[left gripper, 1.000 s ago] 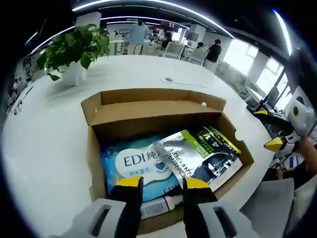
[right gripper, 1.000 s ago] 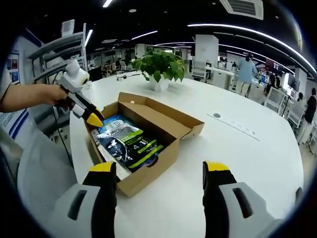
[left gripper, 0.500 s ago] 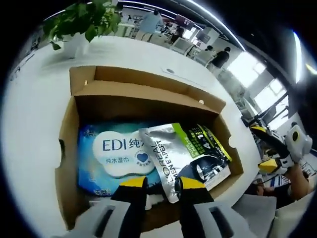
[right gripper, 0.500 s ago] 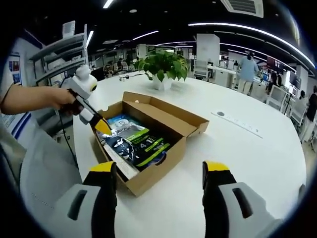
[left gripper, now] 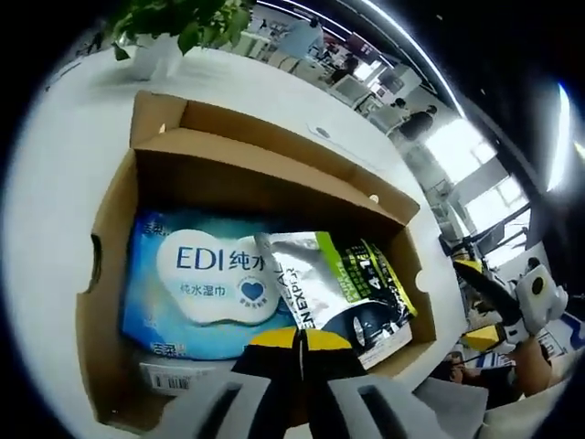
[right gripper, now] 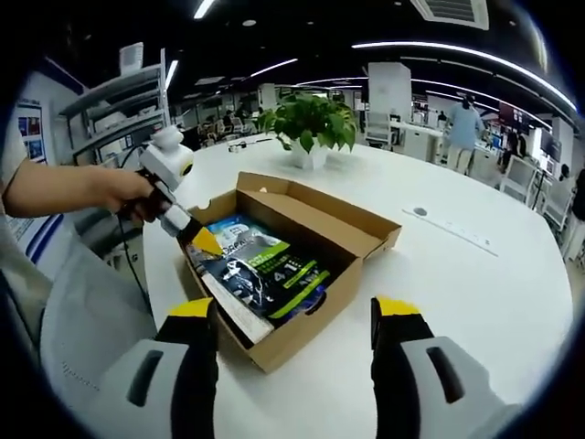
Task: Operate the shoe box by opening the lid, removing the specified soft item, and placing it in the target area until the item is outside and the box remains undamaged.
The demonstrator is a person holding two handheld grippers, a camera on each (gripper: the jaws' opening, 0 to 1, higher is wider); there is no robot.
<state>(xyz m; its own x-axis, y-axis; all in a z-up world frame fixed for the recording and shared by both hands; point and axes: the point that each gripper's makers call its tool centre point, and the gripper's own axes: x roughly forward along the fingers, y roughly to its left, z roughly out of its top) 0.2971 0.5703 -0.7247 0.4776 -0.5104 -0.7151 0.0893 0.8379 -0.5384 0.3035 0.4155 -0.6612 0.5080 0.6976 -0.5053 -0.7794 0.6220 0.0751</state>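
The brown cardboard shoe box (left gripper: 99,240) lies open on the white table, its lid flap (left gripper: 265,155) folded back. Inside lie a blue EDI wet-wipes pack (left gripper: 210,274) and, partly on top of it, a silver and green pouch (left gripper: 338,283). My left gripper (left gripper: 297,340) is shut on the pouch's near edge. In the right gripper view the left gripper (right gripper: 203,241) reaches into the box (right gripper: 311,311) from the left, at the pouch (right gripper: 260,274). My right gripper (right gripper: 294,315) stands open in front of the box, holding nothing. It also shows as the right gripper (left gripper: 475,304) beyond the box.
A flat white carton (left gripper: 174,375) lies along the box's near wall. A potted plant (right gripper: 311,123) stands on the table behind the box. A small dark disc (right gripper: 420,211) lies on the table's right side. A person's hand (right gripper: 91,187) holds the left gripper. Office desks and people fill the background.
The left gripper's jaws have shut on the pouch's near edge, and its camera has come down closer into the box. The right gripper has stayed open, drifting only slightly.
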